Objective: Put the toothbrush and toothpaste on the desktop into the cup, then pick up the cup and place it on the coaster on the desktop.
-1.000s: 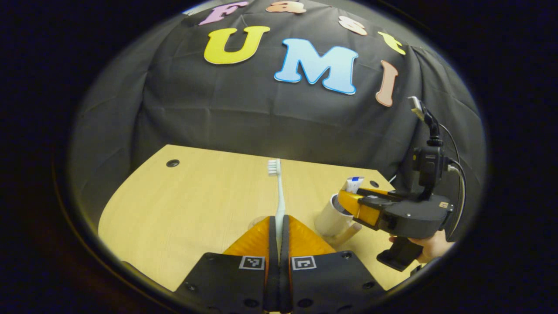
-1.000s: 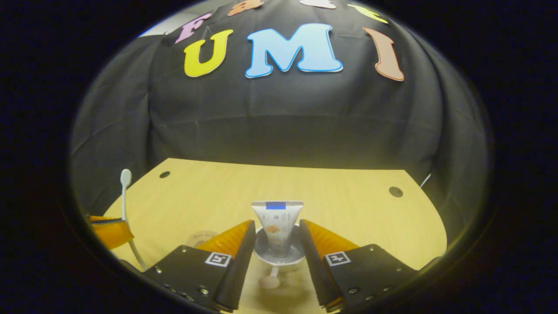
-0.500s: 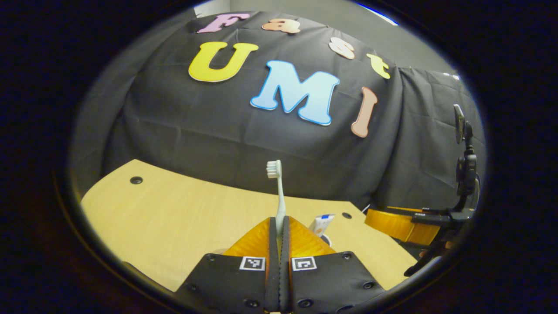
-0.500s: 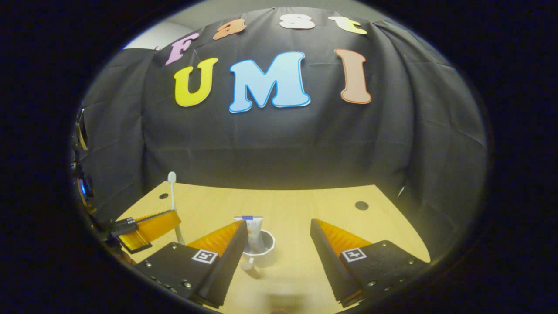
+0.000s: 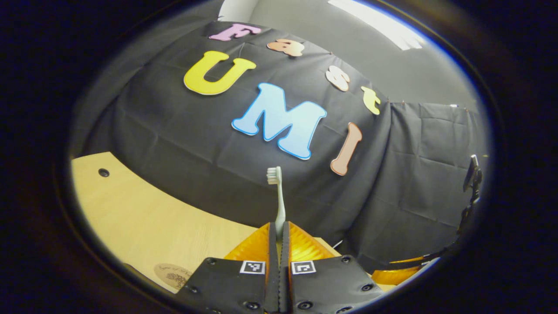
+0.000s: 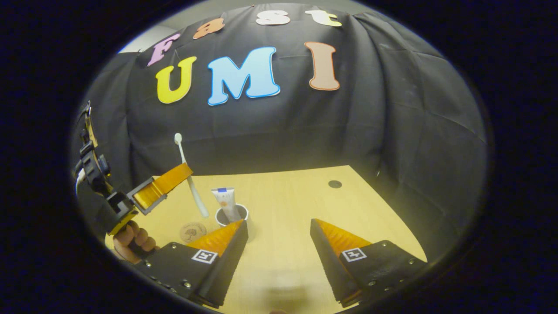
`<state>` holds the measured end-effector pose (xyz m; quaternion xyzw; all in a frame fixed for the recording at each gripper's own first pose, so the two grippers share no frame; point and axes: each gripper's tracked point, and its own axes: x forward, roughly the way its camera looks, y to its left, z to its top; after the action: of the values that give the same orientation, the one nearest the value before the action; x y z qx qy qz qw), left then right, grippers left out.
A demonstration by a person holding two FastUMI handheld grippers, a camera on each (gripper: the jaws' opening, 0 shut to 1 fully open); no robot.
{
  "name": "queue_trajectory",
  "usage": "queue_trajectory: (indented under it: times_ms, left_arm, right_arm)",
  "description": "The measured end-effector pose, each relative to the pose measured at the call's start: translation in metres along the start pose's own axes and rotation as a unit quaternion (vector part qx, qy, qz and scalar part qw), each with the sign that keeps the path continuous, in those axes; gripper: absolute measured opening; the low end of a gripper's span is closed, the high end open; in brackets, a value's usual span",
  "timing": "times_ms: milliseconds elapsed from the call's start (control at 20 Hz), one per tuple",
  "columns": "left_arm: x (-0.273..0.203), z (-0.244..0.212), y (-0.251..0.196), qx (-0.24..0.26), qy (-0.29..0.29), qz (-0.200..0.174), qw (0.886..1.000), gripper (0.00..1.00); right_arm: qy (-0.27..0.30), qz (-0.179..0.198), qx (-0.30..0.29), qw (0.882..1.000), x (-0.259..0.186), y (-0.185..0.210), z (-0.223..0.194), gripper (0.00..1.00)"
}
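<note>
Right gripper view: my right gripper [image 6: 279, 237] has let go and pulled back, jaws wide and empty. Toothpaste [image 6: 225, 204] now stands in the cup [image 6: 232, 216]. My left gripper [image 5: 278, 237] squeezes the toothbrush [image 5: 279, 198], lifted higher; that goes in next.

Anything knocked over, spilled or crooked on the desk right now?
Nothing stands out. The cup stands upright with the toothpaste in it, beside the coaster. The left tongs hold the toothbrush above the desk.
</note>
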<state>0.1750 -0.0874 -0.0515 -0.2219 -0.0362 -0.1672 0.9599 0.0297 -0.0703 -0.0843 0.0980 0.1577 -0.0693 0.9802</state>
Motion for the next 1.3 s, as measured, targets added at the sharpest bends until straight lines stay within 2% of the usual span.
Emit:
queue_trajectory:
  times_ms: [200, 600, 750, 850, 950, 1050, 1100, 1150, 1200, 1250, 1300]
  left_arm:
    - [0.017, -0.02, 0.004, -0.023, -0.012, 0.009, 1.0, 0.07]
    - [0.028, -0.067, 0.005, 0.031, 0.001, 0.017, 0.999, 0.08]
    - [0.03, -0.078, 0.006, 0.043, 0.015, 0.02, 0.999, 0.12]
    - [0.029, -0.08, 0.006, 0.041, 0.016, 0.023, 0.999, 0.12]
    - [0.027, -0.082, 0.009, 0.041, 0.019, 0.029, 0.999, 0.14]
    - [0.025, -0.083, 0.013, 0.037, 0.025, 0.035, 0.998, 0.23]
    - [0.02, -0.083, 0.015, 0.036, 0.027, 0.037, 0.998, 0.19]
    - [0.02, -0.084, 0.016, 0.036, 0.031, 0.04, 0.998, 0.29]
    - [0.018, -0.086, 0.017, 0.036, 0.037, 0.042, 0.998, 0.33]
    - [0.016, -0.086, 0.017, 0.037, 0.045, 0.042, 0.997, 0.27]
    - [0.014, -0.087, 0.017, 0.039, 0.051, 0.043, 0.997, 0.36]
  right_arm:
    - [0.019, 0.002, 0.003, 1.0, -0.008, -0.005, -0.013, 0.88]
    - [0.052, 0.031, 0.018, 0.998, -0.003, -0.004, -0.028, 0.88]
    - [0.055, 0.036, 0.017, 0.998, 0.0, -0.006, -0.03, 0.88]
    - [0.059, 0.038, 0.017, 0.997, 0.001, -0.007, -0.031, 0.88]
    - [0.06, 0.041, 0.018, 0.997, 0.003, -0.006, -0.031, 0.88]
    - [0.06, 0.043, 0.02, 0.997, 0.005, -0.007, -0.031, 0.88]
    - [0.059, 0.044, 0.02, 0.997, 0.007, -0.007, -0.031, 0.88]
    - [0.06, 0.044, 0.018, 0.997, 0.009, -0.007, -0.031, 0.88]
    - [0.061, 0.045, 0.016, 0.997, 0.011, -0.006, -0.031, 0.88]
    - [0.063, 0.045, 0.015, 0.997, 0.011, -0.004, -0.031, 0.88]
    - [0.064, 0.047, 0.014, 0.997, 0.012, -0.003, -0.032, 0.88]
